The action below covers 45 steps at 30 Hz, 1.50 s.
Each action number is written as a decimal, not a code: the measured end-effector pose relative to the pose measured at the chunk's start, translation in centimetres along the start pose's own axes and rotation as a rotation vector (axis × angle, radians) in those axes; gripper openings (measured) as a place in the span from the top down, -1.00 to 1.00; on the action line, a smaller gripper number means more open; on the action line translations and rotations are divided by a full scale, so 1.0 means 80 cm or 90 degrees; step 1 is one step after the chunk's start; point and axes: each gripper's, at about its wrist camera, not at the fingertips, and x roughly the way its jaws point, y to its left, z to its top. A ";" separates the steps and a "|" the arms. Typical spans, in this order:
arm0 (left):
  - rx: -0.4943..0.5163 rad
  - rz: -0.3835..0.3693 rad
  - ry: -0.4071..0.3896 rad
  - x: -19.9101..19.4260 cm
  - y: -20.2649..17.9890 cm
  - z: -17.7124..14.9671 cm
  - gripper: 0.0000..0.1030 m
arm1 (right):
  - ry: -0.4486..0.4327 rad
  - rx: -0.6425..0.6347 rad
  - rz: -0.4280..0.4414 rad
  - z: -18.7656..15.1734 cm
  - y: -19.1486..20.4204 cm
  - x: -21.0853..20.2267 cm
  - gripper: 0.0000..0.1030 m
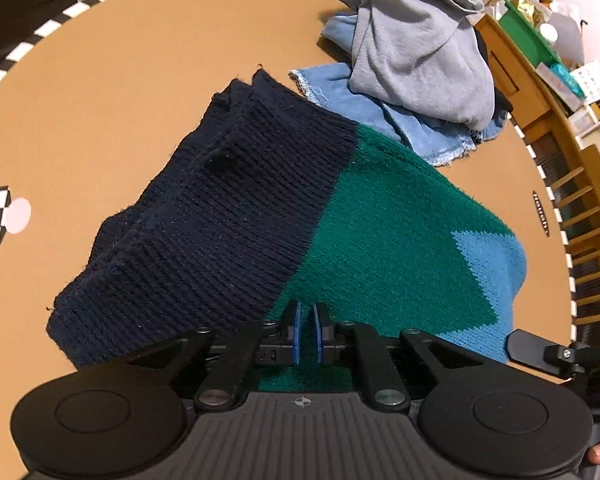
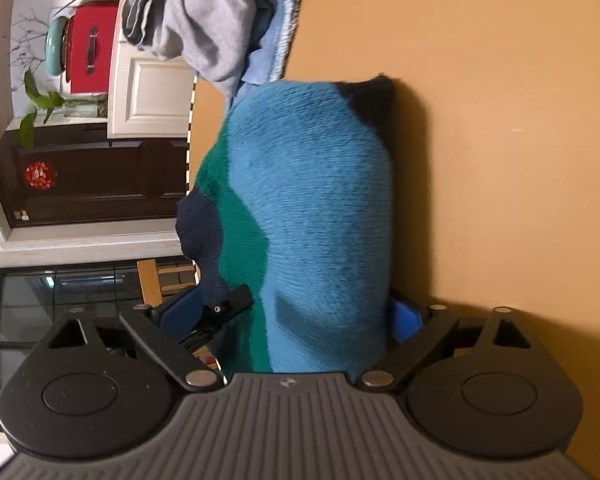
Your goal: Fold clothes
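Our left gripper (image 1: 307, 334), pressed together, hangs over the sweater (image 1: 284, 216) stretching to the upper left, while our right gripper (image 2: 320, 320) spreads wide around it.

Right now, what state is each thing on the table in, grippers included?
Knit sweater: folded, lying on the table, navy end away from the grippers.
Grey garment: crumpled, unfolded, heaped on the denim.
Denim piece: spread flat under the grey garment, frayed edge showing.
Left gripper: shut, nearly closed over the sweater's green part; no fabric visibly pinched.
Right gripper: open wide, the sweater's light blue end between its fingers.
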 end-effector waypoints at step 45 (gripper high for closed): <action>0.020 -0.391 0.184 0.059 0.072 0.047 -0.98 | 0.175 -0.160 -0.230 0.114 0.027 -0.045 0.36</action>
